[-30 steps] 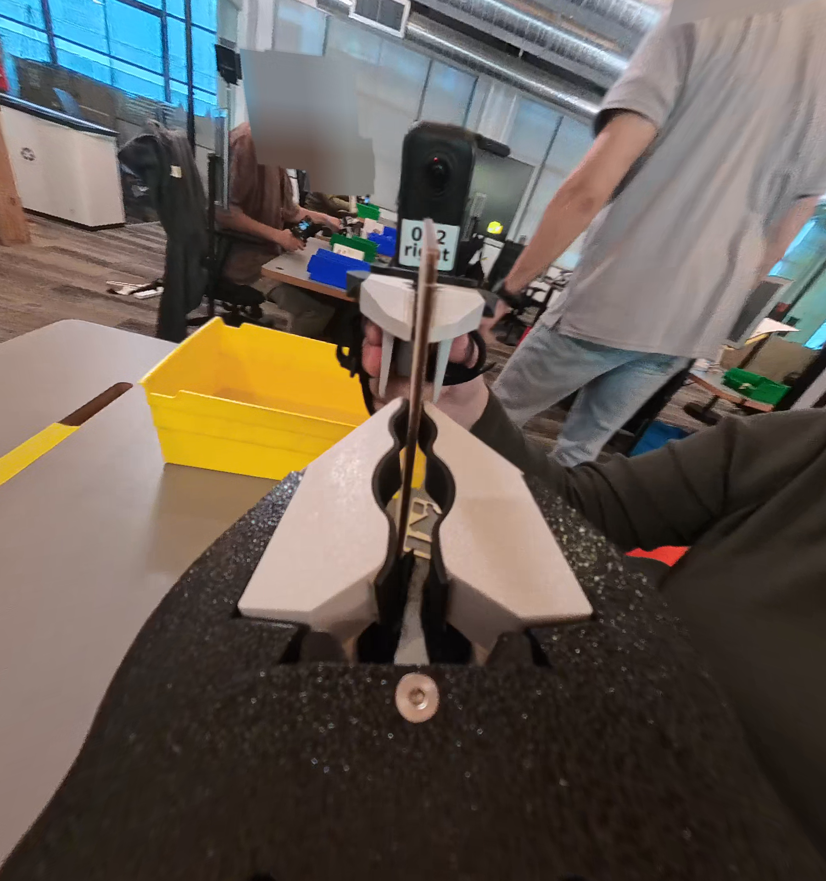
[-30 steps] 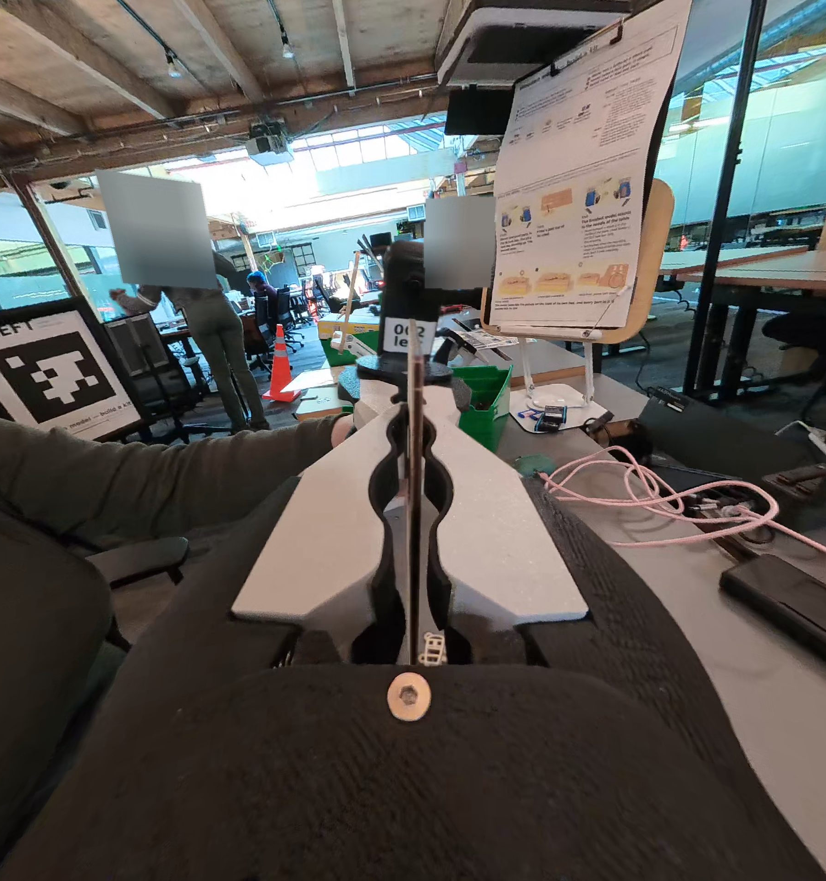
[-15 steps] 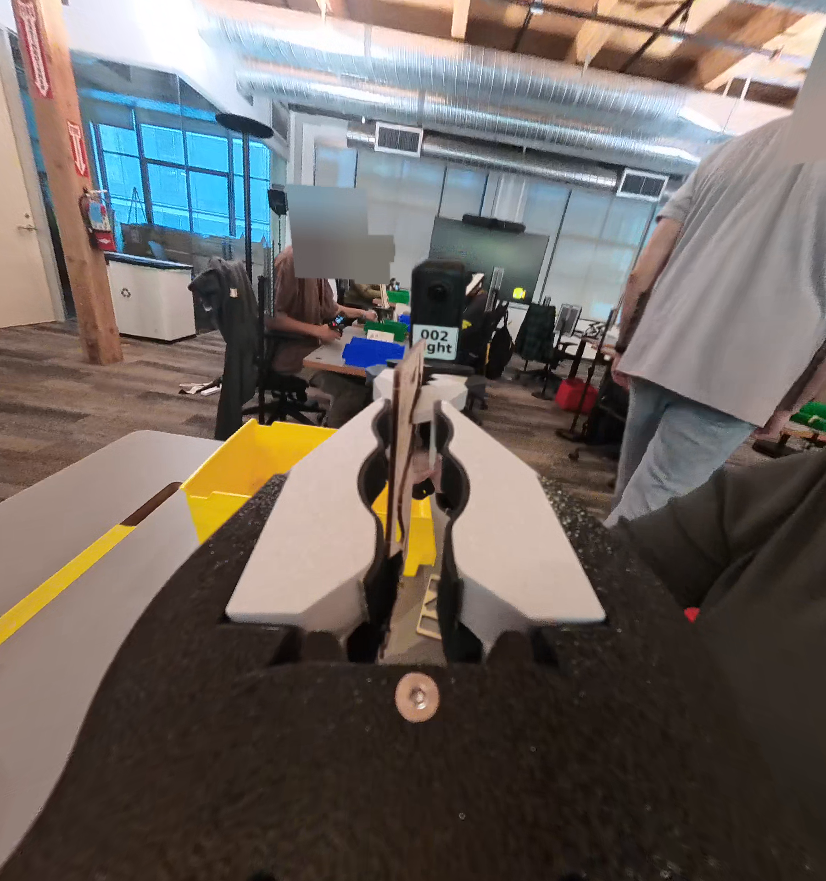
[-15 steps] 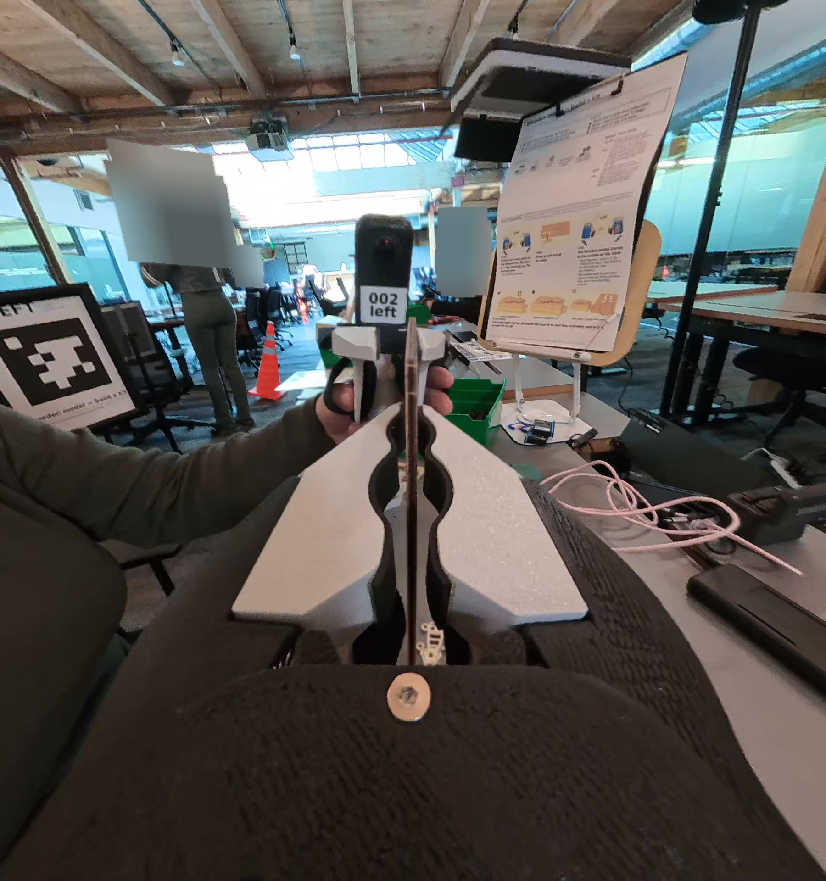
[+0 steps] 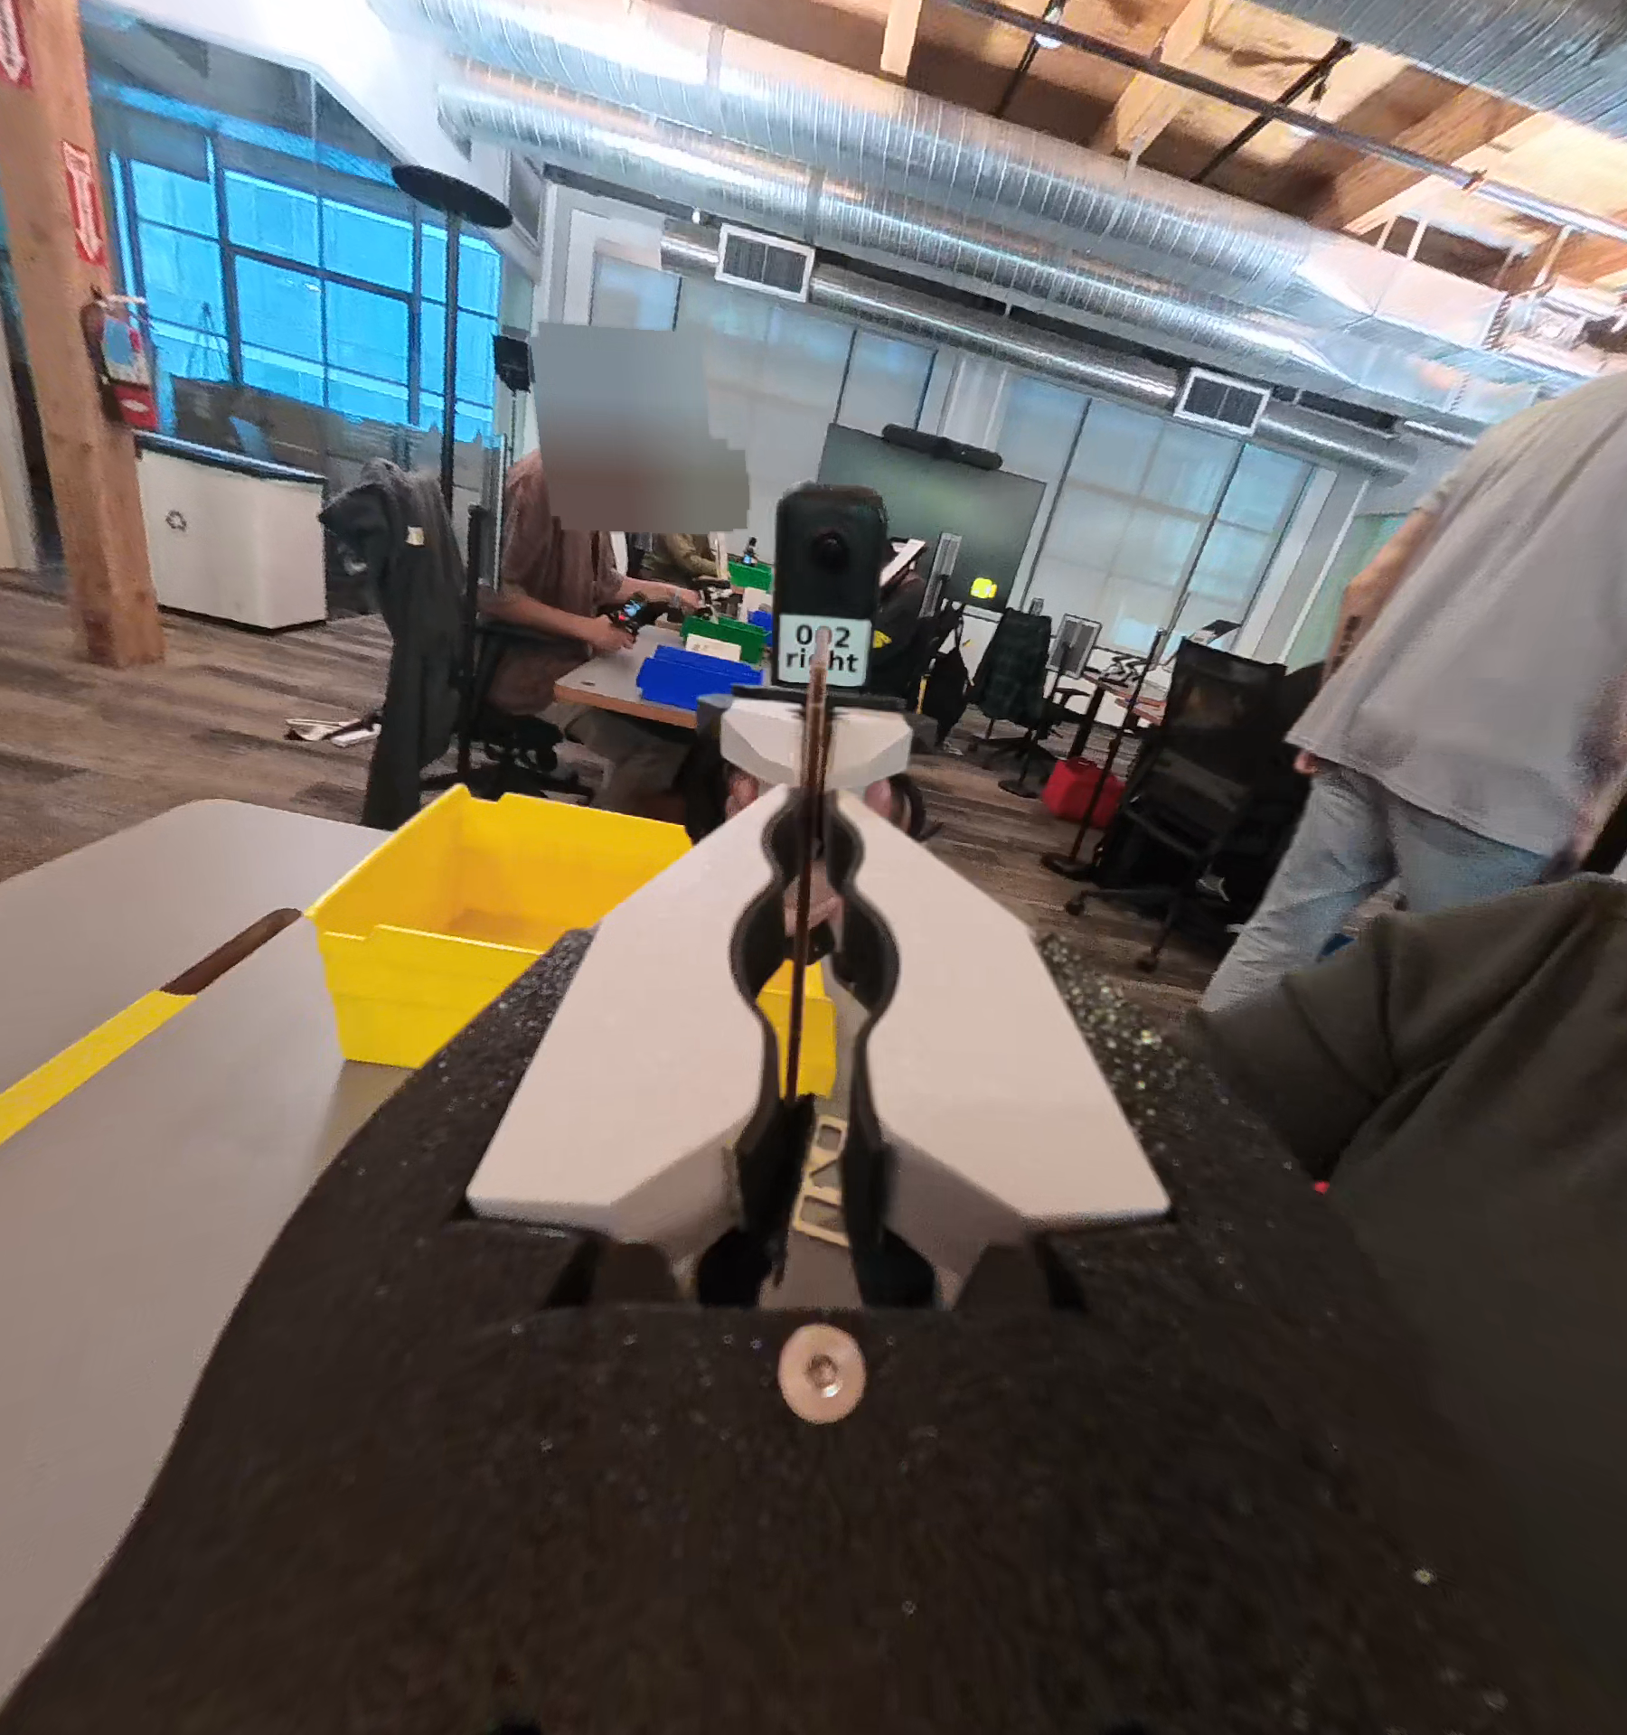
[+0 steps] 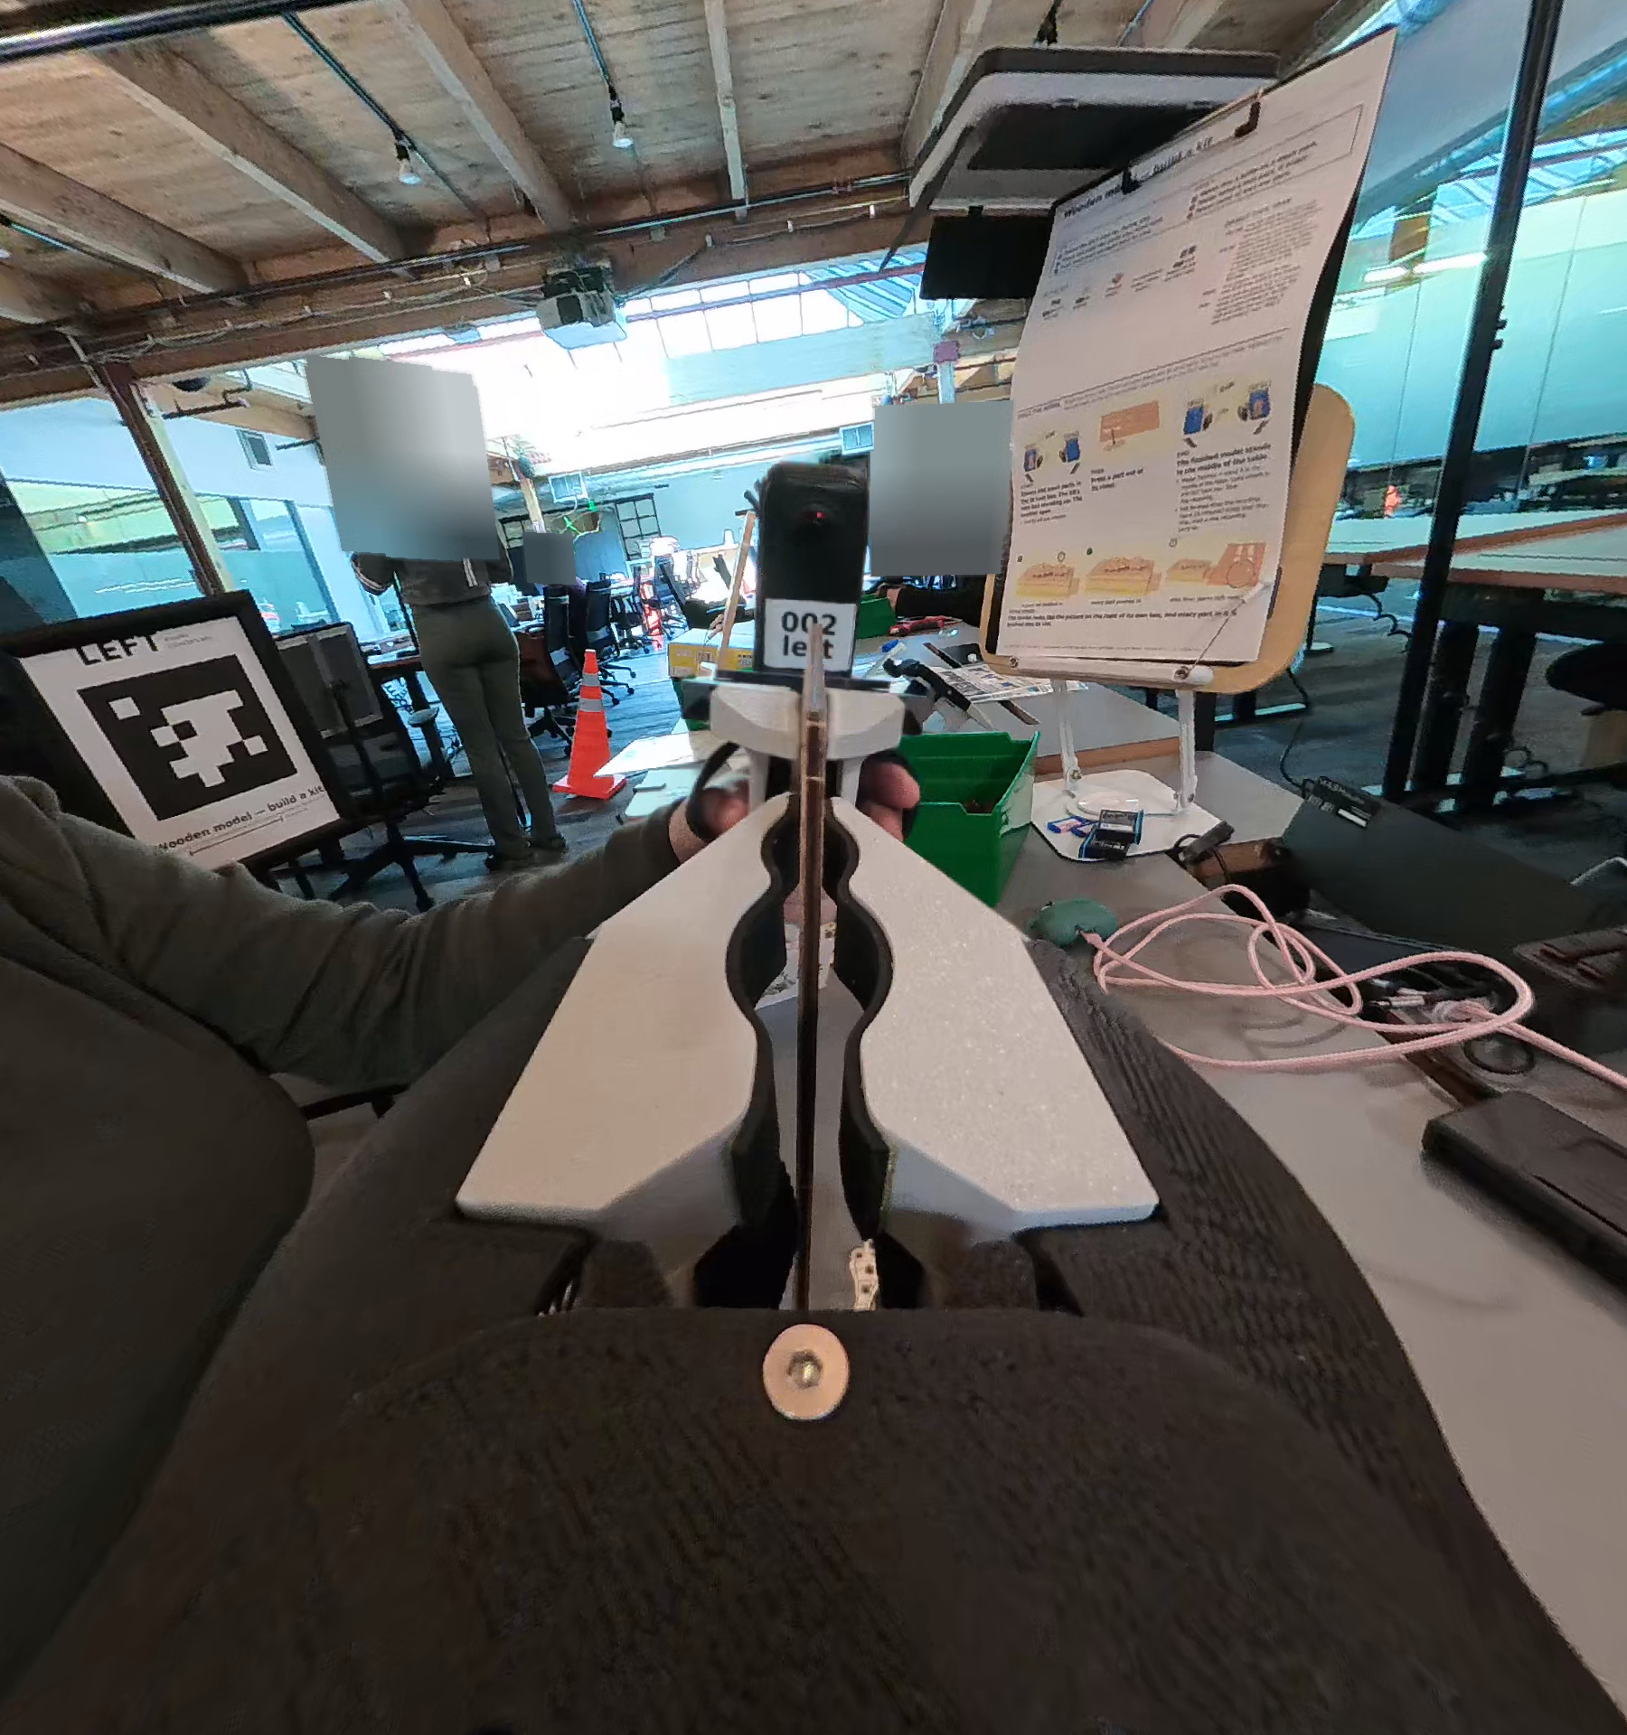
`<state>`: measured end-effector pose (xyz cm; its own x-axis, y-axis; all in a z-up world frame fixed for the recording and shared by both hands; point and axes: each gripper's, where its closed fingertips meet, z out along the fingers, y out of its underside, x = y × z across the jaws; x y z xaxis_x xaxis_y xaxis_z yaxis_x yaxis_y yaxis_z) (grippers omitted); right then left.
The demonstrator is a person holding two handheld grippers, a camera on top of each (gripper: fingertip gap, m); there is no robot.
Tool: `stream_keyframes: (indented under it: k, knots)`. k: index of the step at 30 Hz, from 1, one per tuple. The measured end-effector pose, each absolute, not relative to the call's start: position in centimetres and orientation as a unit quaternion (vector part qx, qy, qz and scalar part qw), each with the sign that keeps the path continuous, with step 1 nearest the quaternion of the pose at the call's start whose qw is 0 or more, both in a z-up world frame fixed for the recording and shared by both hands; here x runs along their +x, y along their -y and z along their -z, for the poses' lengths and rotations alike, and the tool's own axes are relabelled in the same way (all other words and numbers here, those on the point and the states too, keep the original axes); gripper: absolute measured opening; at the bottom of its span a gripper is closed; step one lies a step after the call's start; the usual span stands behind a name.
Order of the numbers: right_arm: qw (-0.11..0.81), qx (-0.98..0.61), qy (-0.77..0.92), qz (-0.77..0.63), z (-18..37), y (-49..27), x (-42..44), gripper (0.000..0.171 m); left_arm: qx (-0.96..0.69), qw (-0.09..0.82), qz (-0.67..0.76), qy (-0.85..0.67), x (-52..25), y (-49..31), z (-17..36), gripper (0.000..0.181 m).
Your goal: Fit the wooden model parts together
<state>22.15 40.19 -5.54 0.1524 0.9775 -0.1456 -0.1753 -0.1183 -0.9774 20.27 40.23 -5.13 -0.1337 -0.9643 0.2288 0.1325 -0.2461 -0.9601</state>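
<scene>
Since the frame half a second back, the left gripper (image 5: 814,836) has levelled out: the thin wooden sheet (image 5: 805,901), tilted then, now stands edge-on and upright between its fingers, and the yellow bin (image 5: 472,925) sits slightly higher in the left wrist view. The right wrist view is nearly unchanged.

Left gripper: jaws nearly closed, pinching the wooden sheet at the narrow gap near the tips. A second small cut-out wooden piece (image 5: 824,1178) lies low between the fingers; contact unclear.

Right gripper (image 6: 810,826): jaws likewise closed on the same wooden sheet (image 6: 810,939), seen edge-on, running from the base of the fingers past the tips.

The grippers face each other, sheet held in the air between them above the grey table (image 5: 134,1174). Pink cable (image 6: 1260,986) and green bin (image 6: 965,817) lie to the right.
</scene>
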Motion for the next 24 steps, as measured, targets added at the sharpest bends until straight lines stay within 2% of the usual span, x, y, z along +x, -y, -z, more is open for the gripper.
stream_keyframes:
  k: [2,4,7,9,24]
  knots:
    - [0.542,-0.531,0.381,-0.528,5.7,-40.2,22.0,0.001,-0.485,0.447,0.621,-0.424,20.3,-40.2,5.3,0.001]
    - [0.54,-0.536,0.381,-0.525,6.0,-40.4,21.9,0.001,-0.48,0.445,0.631,-0.417,20.3,-40.1,5.1,0.011]
    - [0.54,-0.533,0.377,-0.531,6.1,-40.5,21.7,0.001,-0.487,0.454,0.621,-0.413,20.3,-40.6,5.2,0.0]
    - [0.541,-0.536,0.375,-0.528,6.2,-40.6,21.6,0.001,-0.492,0.459,0.616,-0.41,20.2,-40.9,5.3,0.0]
    - [0.587,-0.608,0.353,-0.402,8.6,-44.2,21.6,0.001,-0.621,0.573,0.415,-0.338,20.3,-45.3,8.2,0.008]
